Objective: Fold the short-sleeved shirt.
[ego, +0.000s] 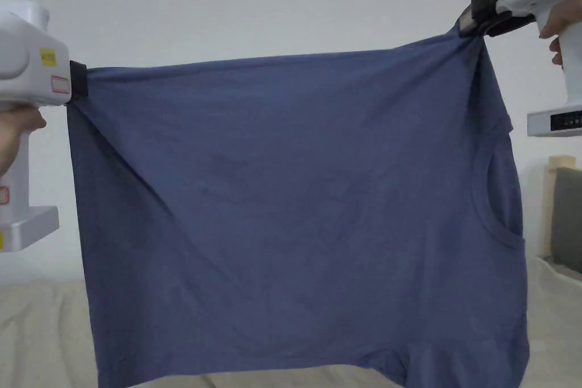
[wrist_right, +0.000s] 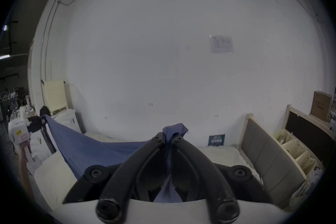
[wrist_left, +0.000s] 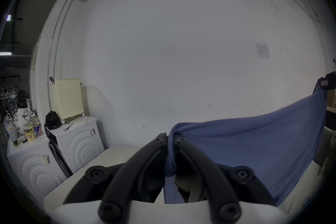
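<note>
Pinching opposite top corners, your left gripper (ego: 77, 81) and right gripper (ego: 474, 23) hold the blue shirt (ego: 295, 207) stretched above the bed (ego: 40, 332).

Left gripper (wrist_left: 170, 137) jaws clamping blue shirt (wrist_left: 254, 146)

Shirt (ego: 295, 207) bottom hem cut off by pic edge; wall paper (wrist_right: 221, 44) too blurry to make out.
</note>
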Tool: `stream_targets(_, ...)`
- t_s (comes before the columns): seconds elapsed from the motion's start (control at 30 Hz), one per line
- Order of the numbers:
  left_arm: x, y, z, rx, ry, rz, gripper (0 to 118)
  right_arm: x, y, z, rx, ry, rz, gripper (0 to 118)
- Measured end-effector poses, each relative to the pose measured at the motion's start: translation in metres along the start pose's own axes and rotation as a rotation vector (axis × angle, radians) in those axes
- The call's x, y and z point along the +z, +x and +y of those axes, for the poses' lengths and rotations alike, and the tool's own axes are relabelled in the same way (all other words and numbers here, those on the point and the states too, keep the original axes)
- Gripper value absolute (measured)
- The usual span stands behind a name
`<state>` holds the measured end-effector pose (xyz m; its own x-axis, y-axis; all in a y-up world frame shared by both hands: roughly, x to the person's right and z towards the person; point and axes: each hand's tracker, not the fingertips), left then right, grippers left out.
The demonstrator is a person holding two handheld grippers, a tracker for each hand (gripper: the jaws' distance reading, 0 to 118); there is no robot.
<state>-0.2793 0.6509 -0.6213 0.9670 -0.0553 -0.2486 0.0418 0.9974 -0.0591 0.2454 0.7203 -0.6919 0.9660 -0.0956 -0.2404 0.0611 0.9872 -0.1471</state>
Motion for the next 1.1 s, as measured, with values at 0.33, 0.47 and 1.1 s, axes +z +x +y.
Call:
stream_targets(0.33, -0.050, 0.000, 0.010, -0.014, 0.045, 0.048, 6, -0.023, -0.010, 0.021, -0.009, 0.052, -0.002, 4)
stream_targets(0.47, -0.057, 0.002, -0.031, -0.030, -0.026, 0.029, 6, -0.034, -0.010, -0.016, -0.007, 0.004, 0.005, 4)
stream_targets(1.1, -0.025, 0.027, -0.359, -0.041, -0.587, -0.046, 6, -0.067, 0.006, -0.370, -0.060, -0.523, -0.020, 4)
